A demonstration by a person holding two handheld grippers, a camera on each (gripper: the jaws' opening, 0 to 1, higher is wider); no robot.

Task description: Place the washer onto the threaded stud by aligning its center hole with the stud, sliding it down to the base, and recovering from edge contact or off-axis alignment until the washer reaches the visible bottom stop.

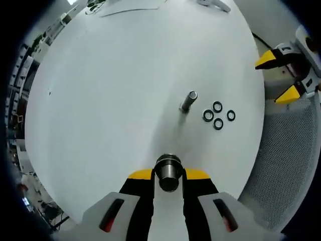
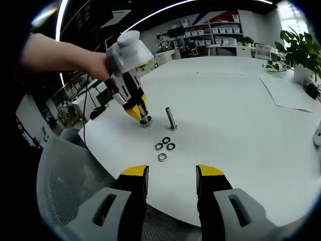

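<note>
A smooth, matte white round worktop (image 1: 115,90) carries an upright, dull metal threaded stud (image 1: 188,101) with open surface around it. Just beside the stud lie four small dark-rimmed flat ring washers (image 1: 217,114), clustered but apart from one another, none on the stud. The left tongs (image 1: 168,175), yellow-tipped on black jaws with white bodies, are closed around a short, shiny metal cylinder (image 1: 168,172) standing on the worktop near the stud; in the right gripper view a person's hand (image 2: 95,64) holds them there. The right tongs (image 2: 172,173) hover with jaws parted and nothing between them, over the worktop's near edge, well apart from the washers. A grey mesh chair (image 2: 70,175) sits against that curved edge.
</note>
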